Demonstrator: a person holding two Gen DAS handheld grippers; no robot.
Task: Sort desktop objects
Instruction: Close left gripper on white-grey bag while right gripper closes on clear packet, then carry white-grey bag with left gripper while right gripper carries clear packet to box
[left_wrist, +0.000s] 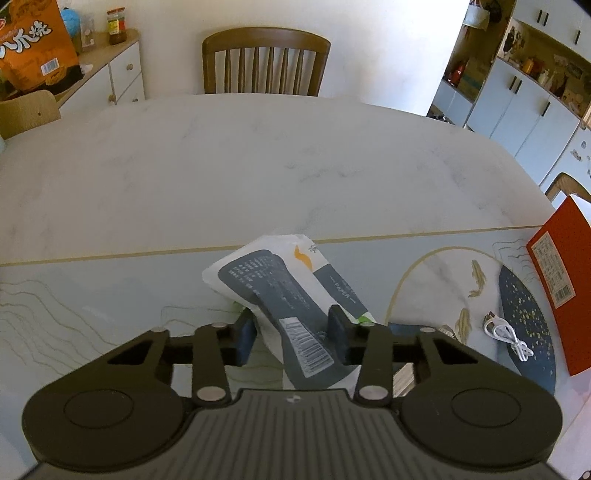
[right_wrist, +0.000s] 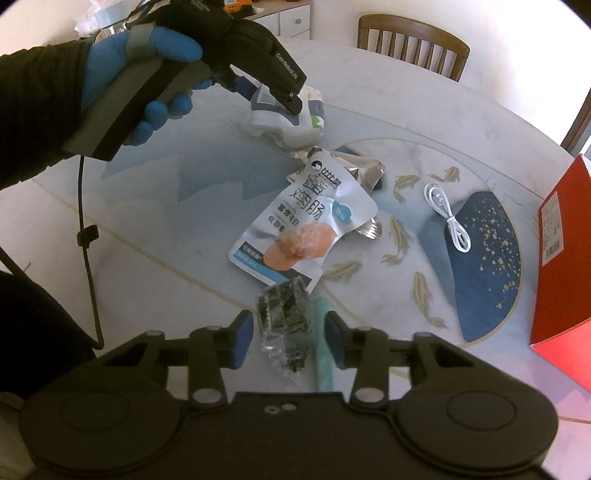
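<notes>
A white and grey tissue pack (left_wrist: 291, 295) sits pinched between the blue pads of my left gripper (left_wrist: 291, 332), its barcode end toward the camera. In the right wrist view this left gripper (right_wrist: 291, 105), held by a blue-gloved hand (right_wrist: 147, 59), grips the crumpled pack (right_wrist: 288, 123) just above the table. My right gripper (right_wrist: 289, 334) straddles a clear wrapper with dark contents (right_wrist: 282, 314) and a teal stick (right_wrist: 321, 343) lying on the table. A thin gap shows at the left pad (right_wrist: 242, 338). A silver sausage pouch (right_wrist: 306, 221) lies just beyond.
A coiled white cable (right_wrist: 448, 218) rests on the table's dark blue patch (right_wrist: 487, 266). A red box (right_wrist: 561, 258) stands at the right edge. A wooden chair (left_wrist: 266, 61) is at the far side, and an orange snack bag (left_wrist: 33, 44) is at the far left.
</notes>
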